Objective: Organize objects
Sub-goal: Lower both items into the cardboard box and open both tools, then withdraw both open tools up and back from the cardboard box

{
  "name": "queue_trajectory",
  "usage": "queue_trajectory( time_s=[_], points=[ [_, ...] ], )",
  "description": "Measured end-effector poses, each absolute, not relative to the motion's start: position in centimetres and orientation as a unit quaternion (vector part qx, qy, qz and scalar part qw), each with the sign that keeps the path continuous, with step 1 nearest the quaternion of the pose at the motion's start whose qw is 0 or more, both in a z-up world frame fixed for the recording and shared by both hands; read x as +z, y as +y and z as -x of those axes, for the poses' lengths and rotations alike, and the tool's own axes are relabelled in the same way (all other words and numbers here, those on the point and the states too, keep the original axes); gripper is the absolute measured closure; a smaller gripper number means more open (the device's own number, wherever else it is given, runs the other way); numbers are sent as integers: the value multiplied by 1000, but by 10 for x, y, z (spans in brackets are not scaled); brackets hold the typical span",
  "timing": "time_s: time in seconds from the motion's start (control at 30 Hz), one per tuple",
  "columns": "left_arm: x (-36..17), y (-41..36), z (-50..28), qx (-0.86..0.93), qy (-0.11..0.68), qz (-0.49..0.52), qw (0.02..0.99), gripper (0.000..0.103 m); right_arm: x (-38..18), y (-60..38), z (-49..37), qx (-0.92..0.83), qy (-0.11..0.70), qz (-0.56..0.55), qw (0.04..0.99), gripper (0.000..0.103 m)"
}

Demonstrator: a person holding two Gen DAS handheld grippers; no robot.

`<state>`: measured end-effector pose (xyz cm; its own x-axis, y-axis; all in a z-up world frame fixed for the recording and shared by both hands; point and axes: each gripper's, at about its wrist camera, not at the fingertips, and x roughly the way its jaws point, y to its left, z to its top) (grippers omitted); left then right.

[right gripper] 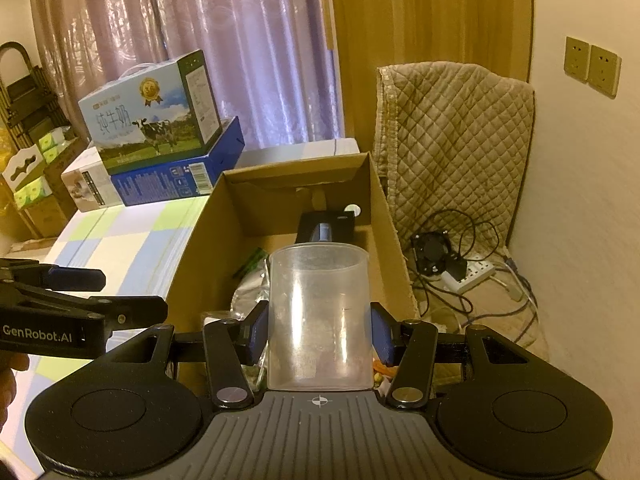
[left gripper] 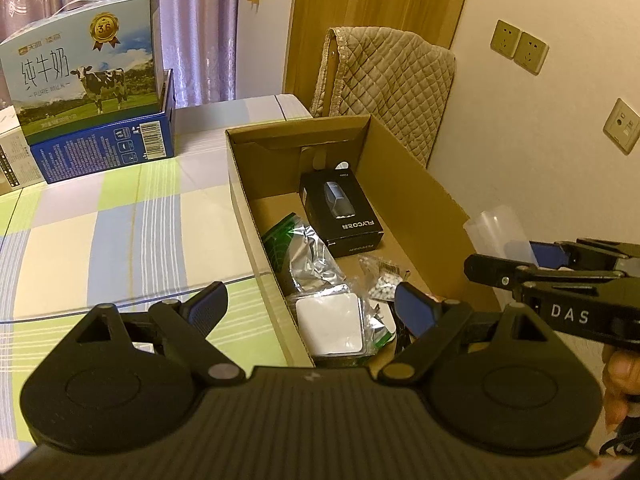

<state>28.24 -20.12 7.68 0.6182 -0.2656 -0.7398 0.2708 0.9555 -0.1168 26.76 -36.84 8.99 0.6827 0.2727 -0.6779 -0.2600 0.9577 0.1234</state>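
From the left wrist cam we've got our left tongs (left gripper: 310,304) spread wide with nothing in them, hanging over the near end of the box (left gripper: 404,168). The box sits on the bench (left gripper: 120,220) with its checked cloth. Inside: a black carton (left gripper: 340,212) toward the far end, a foil bag (left gripper: 308,256) in the middle, a white square thing (left gripper: 330,324) nearest us, and a small bag of white beads (left gripper: 384,276) just beside it. Over at the right edge we can see our right tongs (left gripper: 520,258) with the clear cup (left gripper: 496,232) between them, above the box's right wall. Two milk cartons are stacked at the far left, the cow one (left gripper: 84,76) on the blue one (left gripper: 108,148). A quilted cover (left gripper: 392,84) hangs behind the box.

Right wrist cam: our right tongs (right gripper: 318,334) are closed in on the cup (right gripper: 318,316), one blue pad on each side, cup upright and empty, held over the near part of the box (right gripper: 192,260). The black carton (right gripper: 326,226) shows just past the cup's rim. Our left tongs (right gripper: 84,292) poke in from the left, over the box's left wall. On the floor right of the box there's a power strip (right gripper: 472,274) in a tangle of cables (right gripper: 480,308) and a little black fan (right gripper: 430,250).
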Motion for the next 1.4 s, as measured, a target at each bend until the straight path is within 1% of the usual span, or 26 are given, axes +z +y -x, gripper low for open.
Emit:
queue_trajectory(
  time_s=[0.27,0.47,0.57,0.7,0.83,0.93,1.4],
  points=[
    [74,-192,-282,-139,410,1,901,15,89,-366,-272,145,377,-13,915,54],
    [73,-182,-282,-127,407,6,904,12,91,-359,-283,165,367,-24,915,53],
    [72,-179,-281,-122,408,5,905,11,91,-358,-285,167,355,-26,920,32],
    [69,-174,-275,-115,408,7,906,8,90,-368,-284,159,358,-64,918,32],
    [67,-173,-268,-115,407,4,906,6,88,-373,-277,152,366,-56,916,32],
    [66,-174,-260,-114,403,1,908,1,89,-377,-270,146,370,-59,916,32],
    [72,-175,-223,-110,391,5,914,1,102,-380,-240,143,386,-41,910,32]
  ],
)
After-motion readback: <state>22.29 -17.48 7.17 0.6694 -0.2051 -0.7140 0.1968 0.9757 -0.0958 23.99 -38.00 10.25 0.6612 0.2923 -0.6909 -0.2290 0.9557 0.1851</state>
